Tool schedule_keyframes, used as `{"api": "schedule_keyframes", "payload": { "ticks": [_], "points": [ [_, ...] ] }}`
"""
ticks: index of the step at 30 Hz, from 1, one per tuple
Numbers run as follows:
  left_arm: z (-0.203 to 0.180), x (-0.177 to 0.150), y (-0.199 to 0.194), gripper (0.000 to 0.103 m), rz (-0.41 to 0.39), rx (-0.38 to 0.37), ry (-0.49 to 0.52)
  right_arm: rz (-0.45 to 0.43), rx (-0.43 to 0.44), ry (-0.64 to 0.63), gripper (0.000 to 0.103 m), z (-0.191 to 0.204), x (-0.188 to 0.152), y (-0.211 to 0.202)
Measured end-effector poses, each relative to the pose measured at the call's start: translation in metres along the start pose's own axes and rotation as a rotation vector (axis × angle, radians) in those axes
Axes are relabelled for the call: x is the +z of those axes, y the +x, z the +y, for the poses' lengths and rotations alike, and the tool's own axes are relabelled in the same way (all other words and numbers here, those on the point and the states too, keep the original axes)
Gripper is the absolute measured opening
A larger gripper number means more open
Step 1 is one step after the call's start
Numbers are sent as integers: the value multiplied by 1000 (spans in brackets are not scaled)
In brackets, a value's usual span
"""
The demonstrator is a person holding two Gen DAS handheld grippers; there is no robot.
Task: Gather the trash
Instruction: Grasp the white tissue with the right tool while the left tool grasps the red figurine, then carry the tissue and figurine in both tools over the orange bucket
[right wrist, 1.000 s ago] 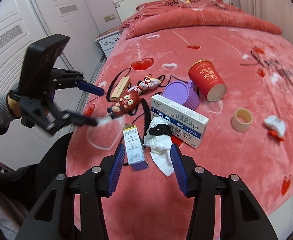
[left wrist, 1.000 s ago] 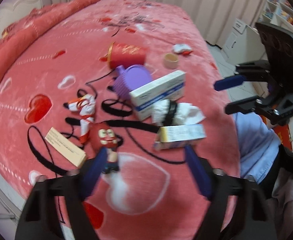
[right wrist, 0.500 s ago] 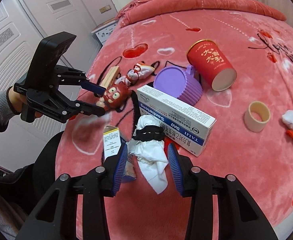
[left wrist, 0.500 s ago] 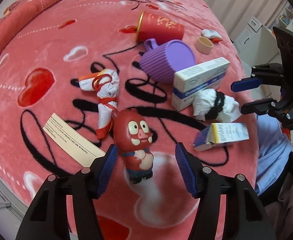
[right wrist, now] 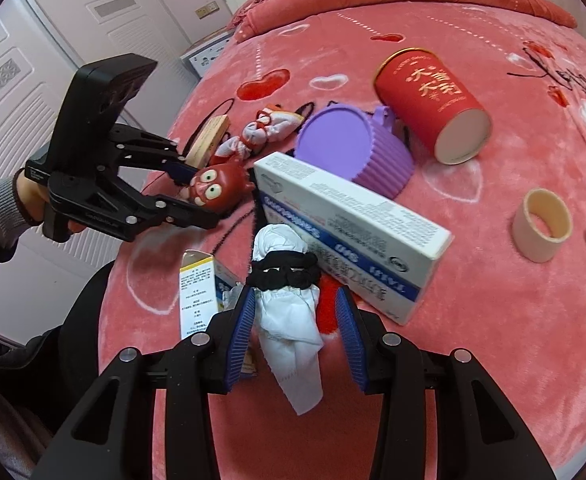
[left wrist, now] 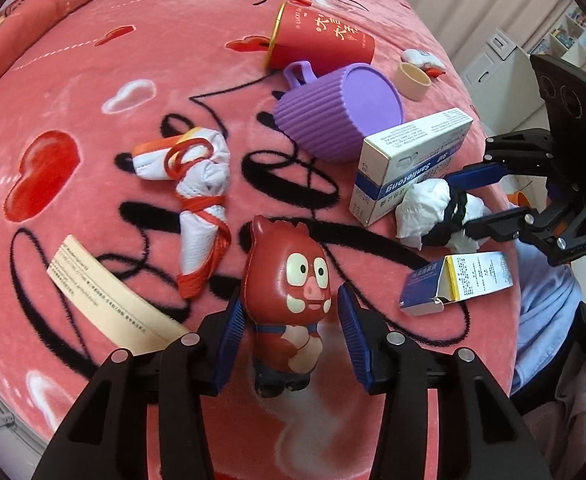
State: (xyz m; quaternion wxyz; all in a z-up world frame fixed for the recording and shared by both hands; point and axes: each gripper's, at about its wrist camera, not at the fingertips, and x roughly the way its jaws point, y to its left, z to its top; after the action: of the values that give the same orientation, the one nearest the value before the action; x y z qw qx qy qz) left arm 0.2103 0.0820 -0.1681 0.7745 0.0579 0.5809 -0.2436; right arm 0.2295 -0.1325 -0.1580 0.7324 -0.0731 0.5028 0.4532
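A crumpled white tissue wad with a black hair band around it lies on the pink bed, between the right gripper jaws, which stand apart. The left gripper jaws are closing around a red-brown squishy toy figure, not yet pressing.

soft, even room light over the pink bedspread, nothing dim. only faint shadows under the clutter ahead of the tongs. a mild sheen on the red toy figure. both views are sharp in the middle, bending hard toward the rims, with black corners. far beyond the tongs the curtains look washed out.
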Motion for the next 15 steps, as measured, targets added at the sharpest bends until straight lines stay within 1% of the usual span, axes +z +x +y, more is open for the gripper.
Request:
{"api": "schedule_keyframes", "payload": {
  "ticks": [1,2,5,6,7,8,11,15],
  "points": [
    [0,0,0,44,-4,-11,-1,1,2,-4,42,1,0,2],
    [-1,1,0,42,-8,-22,-1,1,4,-7,42,1,-1,3],
    [-2,1,2,42,-11,-38,8,4,12,-6,41,1,-1,9],
    [-2,1,4,42,-14,-42,6,4,19,-4,40,1,-3,11],
    [-1,2,5,42,-16,-47,0,3,25,-5,32,2,-3,12],
    [1,1,5,42,-21,-55,-7,-1,29,-10,30,3,-3,13],
    [3,0,8,41,-32,-72,-25,-11,18,-26,28,5,-5,14],
    [5,-6,13,40,-41,-63,-51,-19,20,-10,27,4,-9,15]
  ]
}}
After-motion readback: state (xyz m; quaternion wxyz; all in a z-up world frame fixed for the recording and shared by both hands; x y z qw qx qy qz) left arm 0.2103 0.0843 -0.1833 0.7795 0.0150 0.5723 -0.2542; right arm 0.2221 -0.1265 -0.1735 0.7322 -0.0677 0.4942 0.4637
